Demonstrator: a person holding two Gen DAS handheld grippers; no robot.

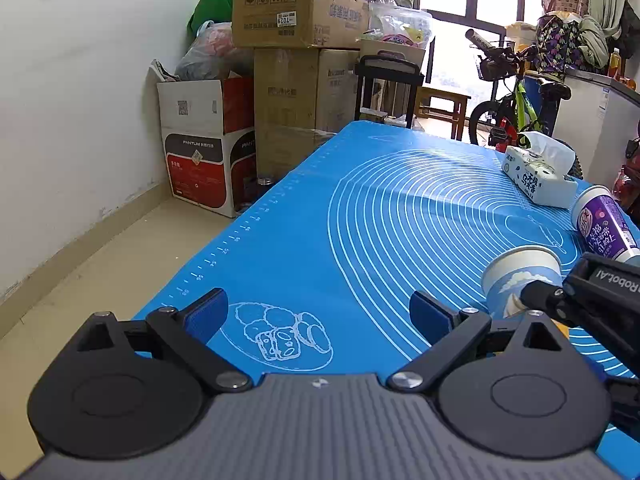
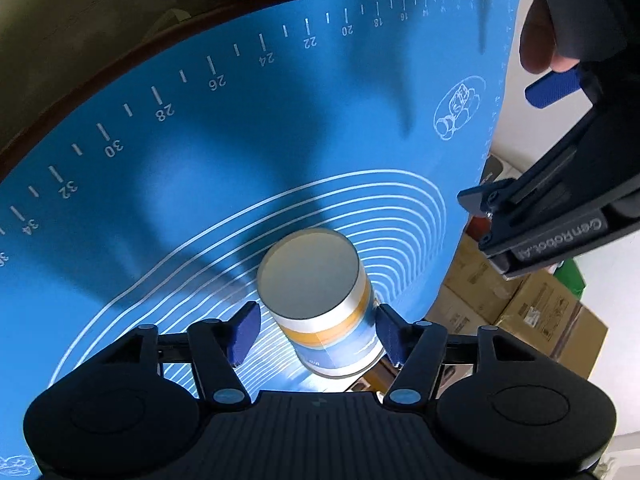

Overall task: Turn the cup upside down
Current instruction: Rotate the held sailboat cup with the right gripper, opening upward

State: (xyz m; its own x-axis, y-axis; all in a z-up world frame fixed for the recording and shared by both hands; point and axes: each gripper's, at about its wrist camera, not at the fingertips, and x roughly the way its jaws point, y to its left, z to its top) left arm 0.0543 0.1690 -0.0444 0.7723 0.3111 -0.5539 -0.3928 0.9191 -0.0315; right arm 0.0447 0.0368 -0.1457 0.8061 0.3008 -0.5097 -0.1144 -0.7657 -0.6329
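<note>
A paper cup point(image 2: 320, 304) with blue, white and orange bands stands upside down on the blue mat point(image 2: 200, 160), flat base up. It sits between the blue pads of my right gripper point(image 2: 314, 332), which is open, with a gap at the left pad. In the left wrist view the same cup point(image 1: 520, 280) shows at the right beside the right gripper's black body point(image 1: 592, 296). My left gripper point(image 1: 316, 312) is open and empty above the mat's near edge, left of the cup. It also shows in the right wrist view point(image 2: 560, 88) at upper right.
A tissue pack point(image 1: 540, 176) and a purple cup point(image 1: 604, 228) on its side lie at the mat's far right. Stacked cardboard boxes point(image 1: 296, 40), a black stand point(image 1: 388, 88) and a bicycle point(image 1: 516, 108) stand beyond the table. The mat's edge point(image 2: 492, 120) drops to the floor.
</note>
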